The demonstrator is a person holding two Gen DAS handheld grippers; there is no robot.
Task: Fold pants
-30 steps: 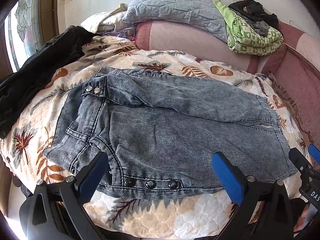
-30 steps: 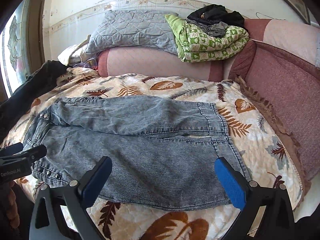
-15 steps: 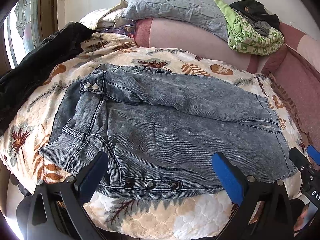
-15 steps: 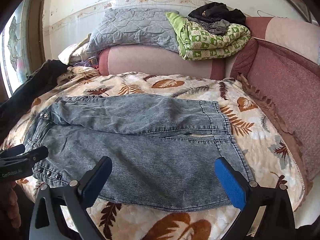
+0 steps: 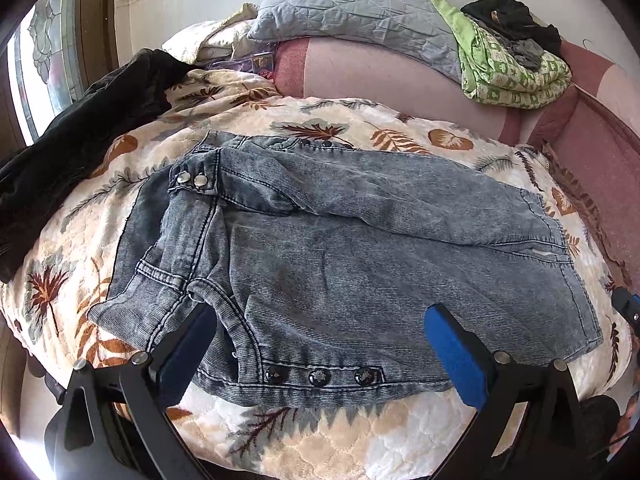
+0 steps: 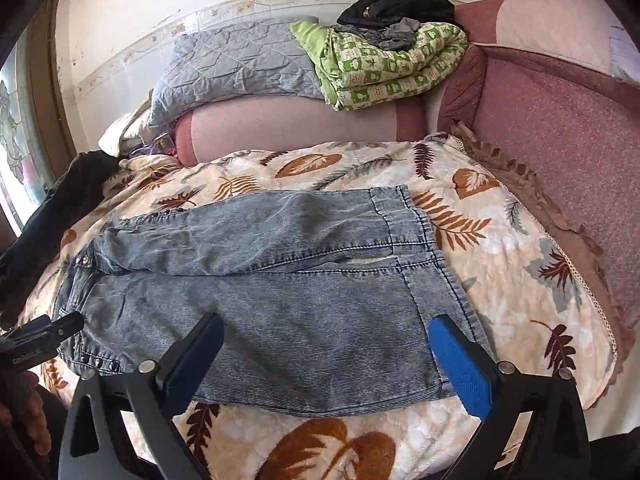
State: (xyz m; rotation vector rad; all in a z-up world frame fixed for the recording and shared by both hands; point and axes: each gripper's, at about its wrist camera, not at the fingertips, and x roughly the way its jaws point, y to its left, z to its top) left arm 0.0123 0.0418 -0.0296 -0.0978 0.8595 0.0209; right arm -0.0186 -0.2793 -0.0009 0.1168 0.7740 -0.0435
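Note:
Grey-blue denim pants [image 5: 340, 248] lie flat on a leaf-patterned blanket [image 5: 320, 436]. The waist is to the left, the hems to the right, and the two legs lie side by side. Three dark buttons [image 5: 320, 378] line the near edge. My left gripper [image 5: 320, 340] hovers open over the near waist corner with nothing between its fingers. My right gripper [image 6: 326, 352] hovers open over the near leg of the pants [image 6: 280, 280], with its right finger [image 6: 456, 356] by the hem corner. Each gripper shows at the edge of the other's view: the right gripper [image 5: 628, 308] and the left gripper [image 6: 40, 336].
A black garment [image 5: 80, 136] lies on the blanket left of the waist. A grey quilt [image 6: 240, 64], a green patterned blanket [image 6: 392, 68] and dark clothes [image 6: 396, 4] sit on the pink sofa back [image 6: 560, 152]. A hand [image 6: 20, 408] holds the left gripper.
Both views sway only slightly. The right wrist view has shifted a little to the right. The pants have not moved and both grippers stay open.

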